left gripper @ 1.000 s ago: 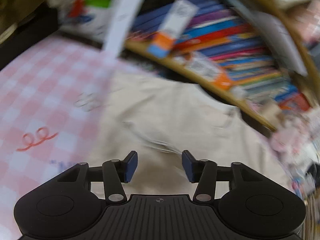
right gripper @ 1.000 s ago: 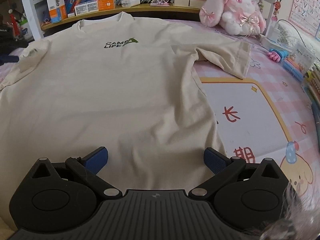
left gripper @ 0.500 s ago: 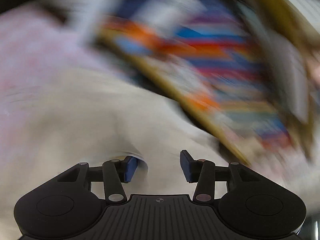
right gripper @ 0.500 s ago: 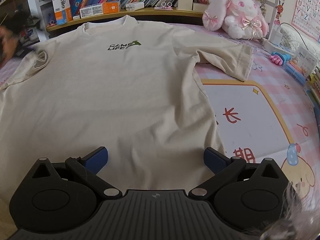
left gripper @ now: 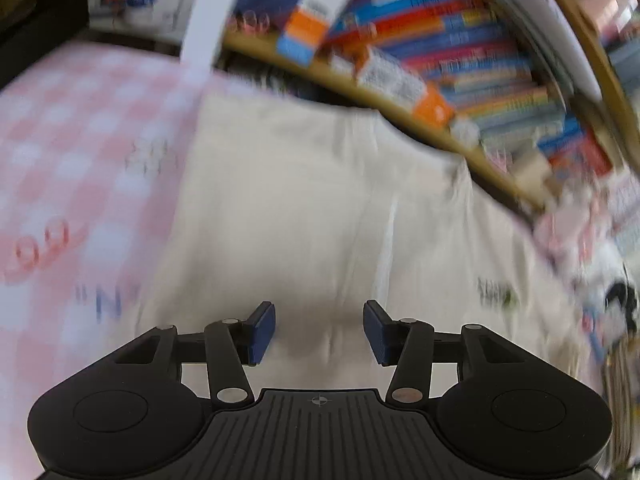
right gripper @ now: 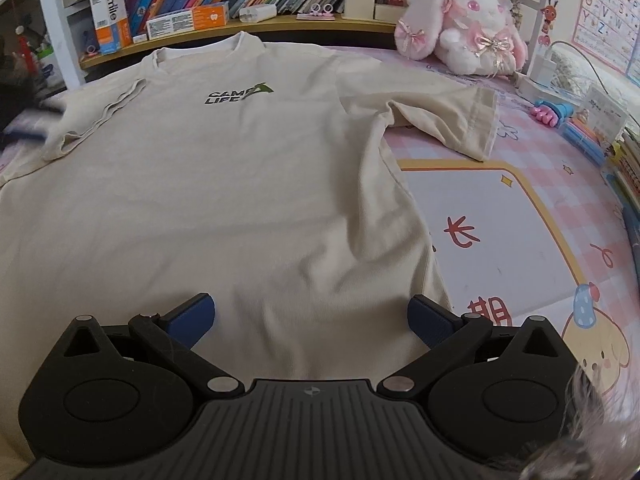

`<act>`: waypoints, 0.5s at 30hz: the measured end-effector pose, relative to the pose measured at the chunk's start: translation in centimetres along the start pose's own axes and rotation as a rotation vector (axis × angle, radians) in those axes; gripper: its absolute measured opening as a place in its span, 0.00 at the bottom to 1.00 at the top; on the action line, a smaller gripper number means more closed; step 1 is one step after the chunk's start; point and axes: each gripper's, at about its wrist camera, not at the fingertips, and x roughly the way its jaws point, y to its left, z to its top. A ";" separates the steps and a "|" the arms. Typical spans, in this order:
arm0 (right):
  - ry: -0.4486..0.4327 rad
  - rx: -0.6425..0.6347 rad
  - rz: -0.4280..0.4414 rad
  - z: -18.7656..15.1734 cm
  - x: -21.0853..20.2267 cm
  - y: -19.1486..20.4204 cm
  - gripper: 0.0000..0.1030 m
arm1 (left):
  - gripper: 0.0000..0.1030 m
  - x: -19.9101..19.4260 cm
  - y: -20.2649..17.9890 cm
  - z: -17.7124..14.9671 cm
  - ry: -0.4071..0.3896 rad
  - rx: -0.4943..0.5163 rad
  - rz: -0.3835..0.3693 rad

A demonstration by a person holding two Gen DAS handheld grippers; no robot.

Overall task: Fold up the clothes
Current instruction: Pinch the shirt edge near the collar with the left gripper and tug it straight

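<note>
A cream T-shirt (right gripper: 240, 184) with a dark "CAMP LIFE" print (right gripper: 240, 94) lies face up on the pink mat, collar toward the shelf. Its left sleeve (right gripper: 100, 116) is folded inward onto the chest; its right sleeve (right gripper: 452, 120) lies spread out on the mat. My right gripper (right gripper: 310, 322) hovers open over the shirt's lower hem area, nothing between its fingers. In the blurred left wrist view, my left gripper (left gripper: 319, 332) is open just above the shirt (left gripper: 300, 208) near the left shoulder, and no cloth is between its pads.
A low wooden shelf (right gripper: 240, 24) packed with books and boxes runs along the back. A pink plush rabbit (right gripper: 460, 28) sits at the back right. Toys and stationery (right gripper: 592, 132) line the right edge. Pink checked mat (left gripper: 80, 160) shows left of the shirt.
The left sleeve, spread flat before, now lies folded over the chest. My left gripper swung across with cloth at its pad and now stands free. The right gripper has not moved.
</note>
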 end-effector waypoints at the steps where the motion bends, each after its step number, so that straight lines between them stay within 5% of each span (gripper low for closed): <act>1: 0.003 0.005 -0.005 0.1 0.0 0.1 1.00 | 0.49 -0.3 -0.3 -0.5 0.005 0.033 -0.006; 5: 0.015 0.028 -0.023 0.3 0.1 0.4 1.00 | 0.49 -2.3 0.3 -0.1 -0.013 0.092 -0.038; 9: 0.028 0.035 -0.034 0.1 -0.2 0.7 1.00 | 0.46 -2.8 4.2 3.8 -0.112 -0.049 0.027; 15: 0.037 0.041 -0.057 -0.7 -0.9 1.1 1.00 | 0.45 1.7 8.7 9.1 -0.073 -0.204 0.056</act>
